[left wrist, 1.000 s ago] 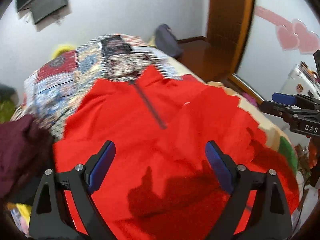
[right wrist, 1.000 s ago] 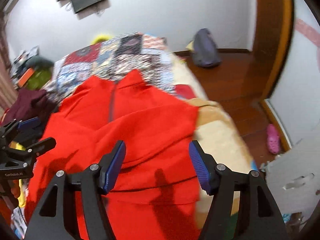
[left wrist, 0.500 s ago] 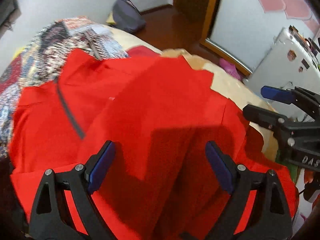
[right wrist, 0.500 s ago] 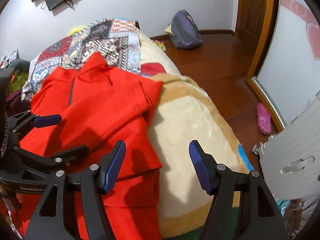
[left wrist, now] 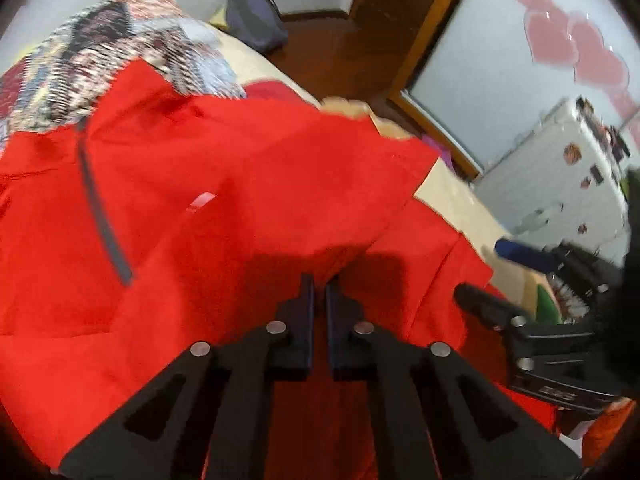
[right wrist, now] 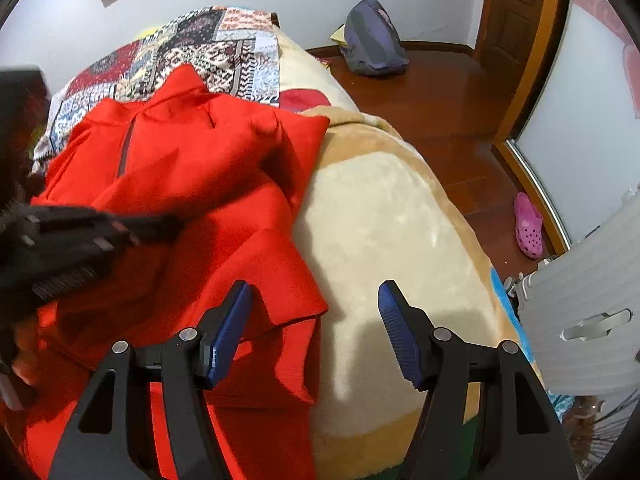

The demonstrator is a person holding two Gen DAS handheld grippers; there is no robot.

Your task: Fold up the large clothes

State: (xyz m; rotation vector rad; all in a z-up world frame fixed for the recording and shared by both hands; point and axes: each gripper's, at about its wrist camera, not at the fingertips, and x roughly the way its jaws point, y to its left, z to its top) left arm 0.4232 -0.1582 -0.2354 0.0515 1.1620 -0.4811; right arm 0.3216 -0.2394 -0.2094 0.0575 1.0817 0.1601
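Note:
A large red zip-neck top (left wrist: 208,200) lies spread on the bed, collar toward the far end; it also shows in the right wrist view (right wrist: 192,184). My left gripper (left wrist: 318,280) has its jaws closed on a fold of the red fabric near the top's middle. It shows blurred at the left of the right wrist view (right wrist: 152,226). My right gripper (right wrist: 316,304) is open and empty, low over the top's right edge and the cream blanket (right wrist: 384,232). It shows at the right in the left wrist view (left wrist: 484,276).
A patterned quilt (right wrist: 192,48) covers the bed's far end. A grey backpack (right wrist: 374,40) and a pink shoe (right wrist: 528,226) lie on the wooden floor to the right. A white suitcase (right wrist: 592,308) stands close at the right. A door (right wrist: 516,12) is beyond.
My left gripper has gone from wide open to shut on the red fabric. Both grippers have moved lower and closer to the top.

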